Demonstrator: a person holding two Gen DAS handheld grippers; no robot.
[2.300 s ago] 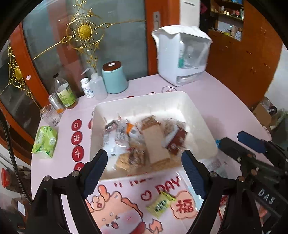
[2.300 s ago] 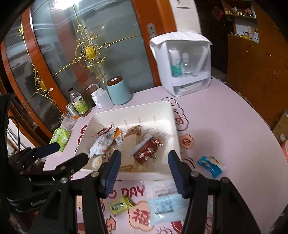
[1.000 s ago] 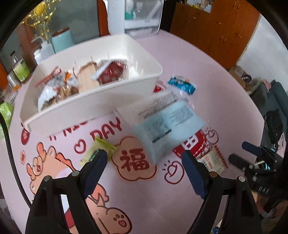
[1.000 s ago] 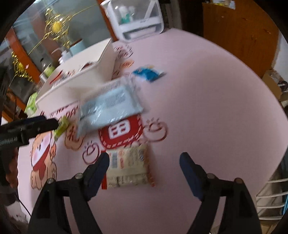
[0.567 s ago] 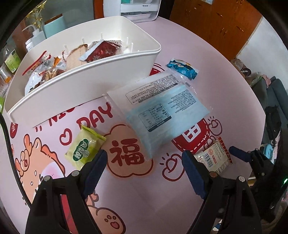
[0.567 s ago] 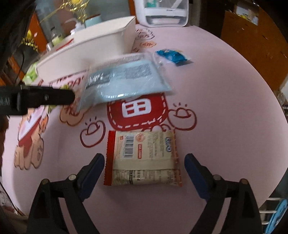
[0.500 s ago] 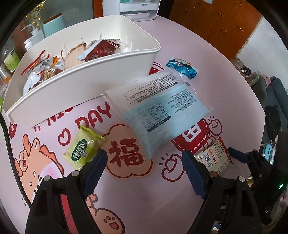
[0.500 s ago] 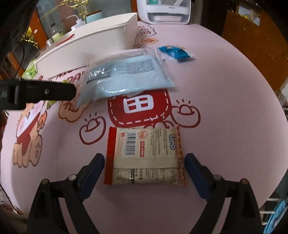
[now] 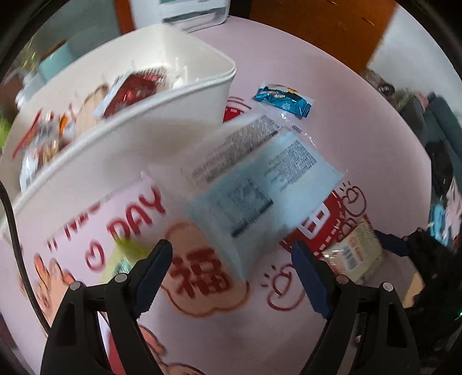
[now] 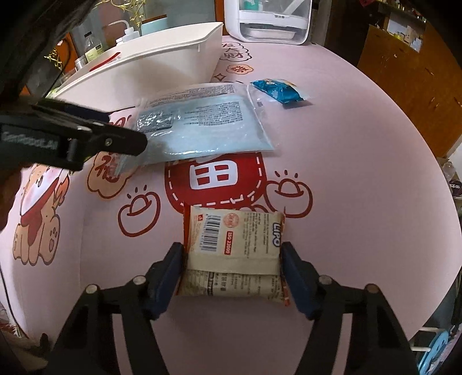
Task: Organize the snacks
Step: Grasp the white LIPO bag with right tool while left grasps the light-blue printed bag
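A cream LIPO snack packet (image 10: 235,243) lies on the pink table, and my right gripper (image 10: 232,259) has closed its fingers against both sides of it. The packet also shows in the left wrist view (image 9: 355,253). My left gripper (image 9: 231,264) is open and empty, hovering over the near edge of a large pale blue packet (image 9: 257,184), which also shows in the right wrist view (image 10: 202,124). The white bin (image 9: 121,150) holds several snacks. A small green packet (image 9: 124,256) lies by the left finger. A blue wrapped snack (image 10: 277,91) lies beyond.
A white appliance (image 10: 268,20) stands at the table's far side. Bottles and a teal canister (image 10: 153,24) stand behind the bin. The table's round edge runs close on the right, with wooden cabinets (image 10: 404,66) past it.
My right gripper has moved onto the LIPO packet and closed on its sides. My left gripper has moved forward and lower toward the pale blue packet; its view is blurred by motion.
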